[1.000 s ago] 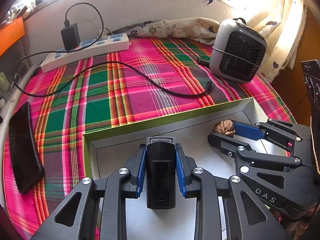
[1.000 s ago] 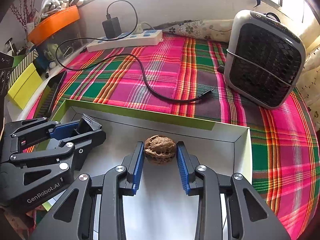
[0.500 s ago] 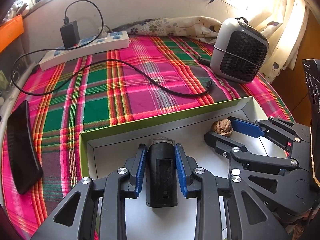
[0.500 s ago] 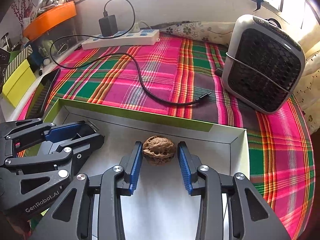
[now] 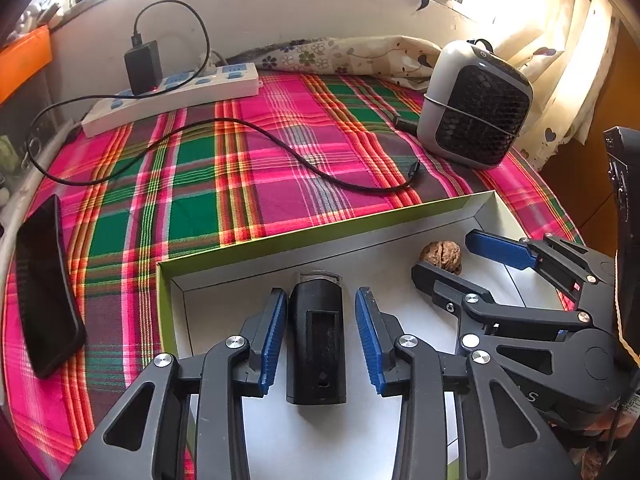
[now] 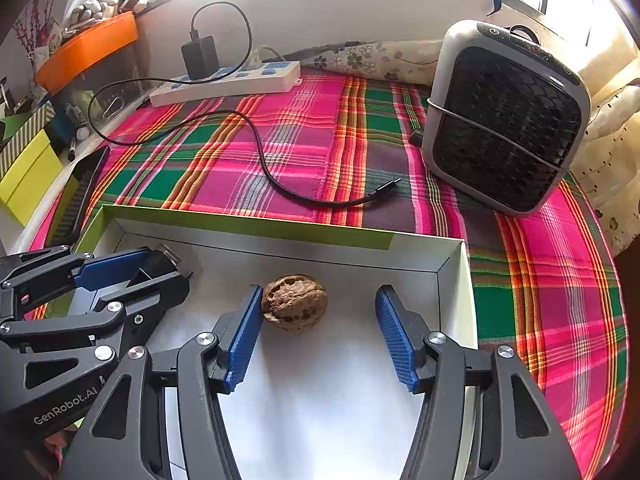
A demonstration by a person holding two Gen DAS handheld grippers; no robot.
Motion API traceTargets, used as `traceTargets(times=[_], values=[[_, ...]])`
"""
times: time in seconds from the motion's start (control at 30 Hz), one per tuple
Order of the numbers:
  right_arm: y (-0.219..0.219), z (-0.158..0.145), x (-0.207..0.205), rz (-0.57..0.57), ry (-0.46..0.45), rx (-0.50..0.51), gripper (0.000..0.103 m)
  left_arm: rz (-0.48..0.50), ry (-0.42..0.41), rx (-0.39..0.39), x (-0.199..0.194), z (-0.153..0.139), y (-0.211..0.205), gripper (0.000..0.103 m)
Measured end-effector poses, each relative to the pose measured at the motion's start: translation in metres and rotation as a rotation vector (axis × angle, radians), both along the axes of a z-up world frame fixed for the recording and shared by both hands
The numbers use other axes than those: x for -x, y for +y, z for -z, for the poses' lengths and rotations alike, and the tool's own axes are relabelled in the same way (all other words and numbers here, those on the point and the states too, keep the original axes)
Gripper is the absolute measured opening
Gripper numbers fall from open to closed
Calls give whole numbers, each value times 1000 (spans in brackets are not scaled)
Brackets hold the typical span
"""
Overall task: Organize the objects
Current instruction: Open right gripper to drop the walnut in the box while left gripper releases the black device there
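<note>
The walnut (image 6: pixel 294 303) lies on the white floor of the shallow green-edged box (image 6: pixel 248 225), toward its right end, and the black oblong device (image 5: pixel 316 344) lies flat in the same box toward the left end. Both look set down where they belong, so I'd say this is the letting-go step of the tidying.

The right gripper (image 6: pixel 316 336) has its jaws opening around the walnut: its left blue pad sits right against the shell or a hair off it, I can't tell which, while the other pad stands well clear. The left gripper (image 5: pixel 322 340) is opening too, with a gap showing on either side of the black device, so neither tool has hold of anything now.

Next, I'd judge, both want to draw back and up out of the box without nudging what they've left; the walnut is round and could roll if that near pad drags it. Then something else needs picking.

Outside the box, on the plaid cloth (image 5: pixel 224 184), lie a loose black cable (image 5: pixel 288 152), a white power strip (image 5: pixel 172 98) with a charger plugged in, a small grey fan heater (image 6: pixel 506 120) and a dark phone (image 5: pixel 44 284) at the left edge.

The near side of the box is cut off beneath the grippers, the device's far end is a clear cap I can't make out properly, and the clutter on the orange shelf (image 6: pixel 86 50) is too small to name
</note>
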State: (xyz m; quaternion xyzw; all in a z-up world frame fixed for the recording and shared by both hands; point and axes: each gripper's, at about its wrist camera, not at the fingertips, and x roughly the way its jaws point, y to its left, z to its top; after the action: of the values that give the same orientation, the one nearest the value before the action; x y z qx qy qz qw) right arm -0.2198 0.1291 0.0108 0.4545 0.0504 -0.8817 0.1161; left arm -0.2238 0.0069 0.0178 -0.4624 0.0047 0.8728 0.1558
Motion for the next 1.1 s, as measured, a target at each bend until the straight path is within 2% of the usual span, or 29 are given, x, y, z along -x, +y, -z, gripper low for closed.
traceTargets(times=[0.1,0.63,1.1], values=[[2,-3,-2,1,11,5,58,-8,6,-5,-2,-3,-2,41],[15,-24,-34,11,71,35,58,-31,52,-55,-41,-25,-16,41],[25,-30,-74,25,91,46,58,-40,79,-55,-81,-34,-28,41]])
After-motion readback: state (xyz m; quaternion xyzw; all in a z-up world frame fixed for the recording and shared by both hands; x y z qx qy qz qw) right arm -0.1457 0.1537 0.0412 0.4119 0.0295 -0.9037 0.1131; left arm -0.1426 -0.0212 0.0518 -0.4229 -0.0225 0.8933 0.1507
